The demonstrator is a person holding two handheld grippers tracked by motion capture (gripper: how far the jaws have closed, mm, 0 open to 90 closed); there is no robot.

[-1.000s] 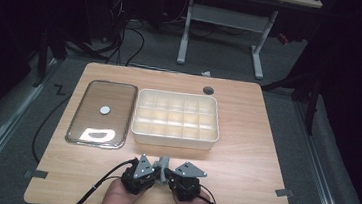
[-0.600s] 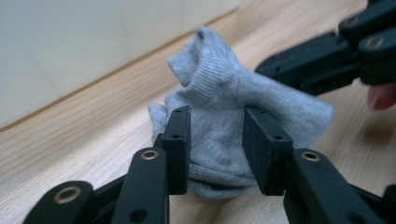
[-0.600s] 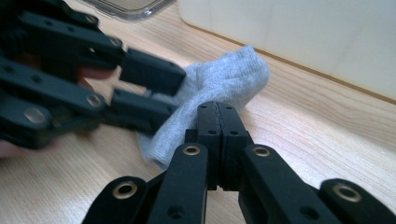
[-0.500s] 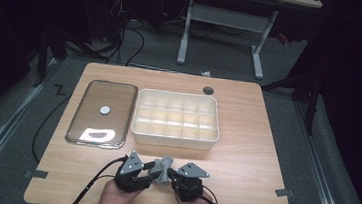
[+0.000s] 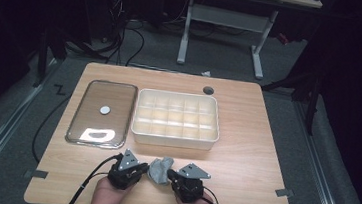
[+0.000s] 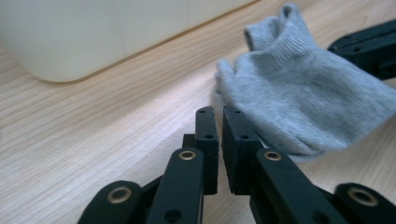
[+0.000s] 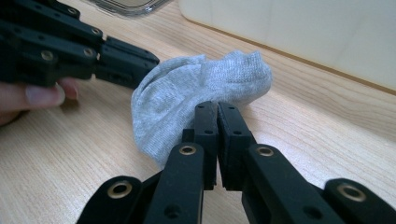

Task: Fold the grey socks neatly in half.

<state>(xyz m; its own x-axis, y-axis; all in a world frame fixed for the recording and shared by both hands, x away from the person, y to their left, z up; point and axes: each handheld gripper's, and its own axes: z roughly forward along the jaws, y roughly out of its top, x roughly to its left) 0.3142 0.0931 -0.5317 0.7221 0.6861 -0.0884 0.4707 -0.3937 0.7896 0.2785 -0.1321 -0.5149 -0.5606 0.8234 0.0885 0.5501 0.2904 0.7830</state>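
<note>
Dark floor and desk legs ring a pale wooden table (image 5: 244, 153), its near edge at six o'clock where two hands come in. Nearest, the left tongs (image 6: 217, 123) have their jaws drawn almost together, a thin slit between them and nothing inside; they rest just beside the sock's edge, apparently parked before a pinch. The right tongs (image 7: 217, 116) are closed, and the grey ankle sock (image 5: 160, 169) starts right at their tips; whether cloth is actually nipped between the pads I cannot tell. The sock lies crumpled on the wood between the two tools, near the six o'clock edge, its cuff standing open toward the box. That spot suits a two-handed job, probably flattening or folding it.

Farther on, at the table's centre, sits a cream divider box (image 5: 174, 139) with its cells showing no contents. At nine o'clock of it lies a clear lid (image 5: 100, 124), flat, a round white sticker (image 5: 105, 109) on top. At twelve o'clock is a cable hole (image 5: 208, 90).

Compared with half a second ago, the left tongs have shifted slightly toward nine o'clock; the right pair, sock, box and lid hold their places.
</note>
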